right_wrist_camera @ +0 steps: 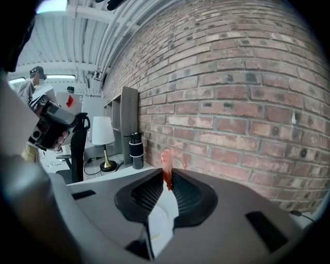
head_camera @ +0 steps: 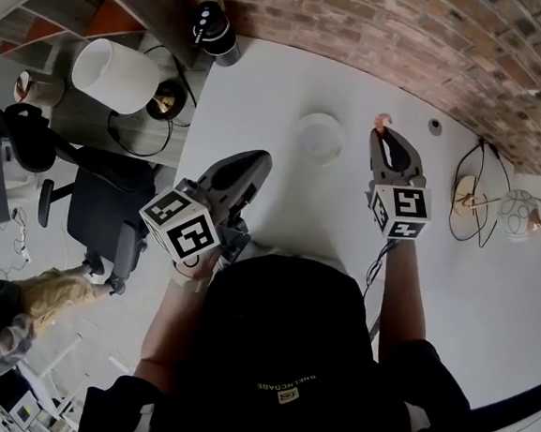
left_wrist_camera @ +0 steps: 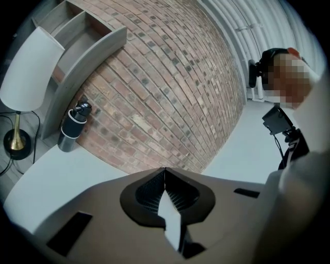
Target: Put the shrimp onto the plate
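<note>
A small pink-orange shrimp sticks out from the tips of my right gripper, which is shut on it above the white table. In the right gripper view the shrimp stands up between the closed jaws against the brick wall. The round whitish plate lies on the table just left of the right gripper. My left gripper is held near the table's left side, jaws shut with nothing between them.
A black-and-grey bottle stands at the table's far left corner. A white lamp and an office chair are off the left edge. Cables and a small round object lie at the right. The brick wall borders the table's far side.
</note>
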`<control>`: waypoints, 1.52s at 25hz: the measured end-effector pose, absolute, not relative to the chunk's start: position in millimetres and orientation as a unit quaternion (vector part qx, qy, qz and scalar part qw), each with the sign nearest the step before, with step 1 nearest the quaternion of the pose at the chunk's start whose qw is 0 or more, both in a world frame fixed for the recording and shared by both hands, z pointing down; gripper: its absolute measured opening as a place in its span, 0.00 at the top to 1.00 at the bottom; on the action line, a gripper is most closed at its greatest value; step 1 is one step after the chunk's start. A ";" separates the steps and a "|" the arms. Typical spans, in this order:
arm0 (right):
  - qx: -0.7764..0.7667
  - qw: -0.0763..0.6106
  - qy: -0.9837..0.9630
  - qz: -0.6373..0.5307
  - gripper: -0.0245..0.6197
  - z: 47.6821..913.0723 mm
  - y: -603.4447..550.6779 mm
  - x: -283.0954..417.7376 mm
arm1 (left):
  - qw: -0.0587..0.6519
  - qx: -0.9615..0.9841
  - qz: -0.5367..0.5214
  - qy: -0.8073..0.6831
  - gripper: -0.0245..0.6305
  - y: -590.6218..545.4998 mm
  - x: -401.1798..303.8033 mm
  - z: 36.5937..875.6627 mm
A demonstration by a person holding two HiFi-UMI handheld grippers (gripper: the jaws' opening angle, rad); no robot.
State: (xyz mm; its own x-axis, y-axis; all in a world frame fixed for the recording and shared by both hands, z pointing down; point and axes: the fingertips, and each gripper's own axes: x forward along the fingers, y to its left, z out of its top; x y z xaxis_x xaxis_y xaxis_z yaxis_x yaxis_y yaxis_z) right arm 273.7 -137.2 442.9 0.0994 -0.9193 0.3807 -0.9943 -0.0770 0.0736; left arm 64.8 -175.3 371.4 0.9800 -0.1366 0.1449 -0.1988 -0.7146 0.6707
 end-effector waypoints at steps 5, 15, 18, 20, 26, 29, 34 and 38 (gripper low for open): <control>0.695 0.196 -0.679 0.129 0.89 472.9 -163.9 260.9 | 0.381 0.915 0.039 -0.125 0.96 -184.2 40.9 382.4; 0.630 0.256 -0.715 0.160 0.89 538.0 -205.4 229.9 | 0.398 0.896 0.025 -0.198 0.96 -197.3 -8.9 405.2; 0.614 0.272 -0.721 0.171 0.89 555.8 -210.9 222.5 | 0.409 0.886 0.022 -0.216 0.96 -198.2 -19.8 413.3; 0.604 0.280 -0.725 0.179 0.89 568.3 -213.7 219.3 | 0.413 0.882 0.020 -0.226 0.96 -198.4 -26.3 418.4; 0.581 0.299 -0.728 0.207 0.89 606.8 -219.8 212.7 | 0.422 0.872 0.015 -0.250 0.96 -197.0 -41.7 432.4; 0.572 0.311 -0.727 0.219 0.89 622.6 -221.2 210.3 | 0.428 0.865 0.013 -0.260 0.96 -195.8 -46.5 438.9; 0.554 0.329 -0.729 0.233 0.89 644.4 -221.7 205.6 | 0.439 0.855 0.012 -0.277 0.96 -194.9 -54.5 447.1; 0.541 0.344 -0.726 0.249 0.89 666.7 -219.7 203.0 | 0.445 0.848 0.014 -0.285 0.96 -192.7 -60.6 453.8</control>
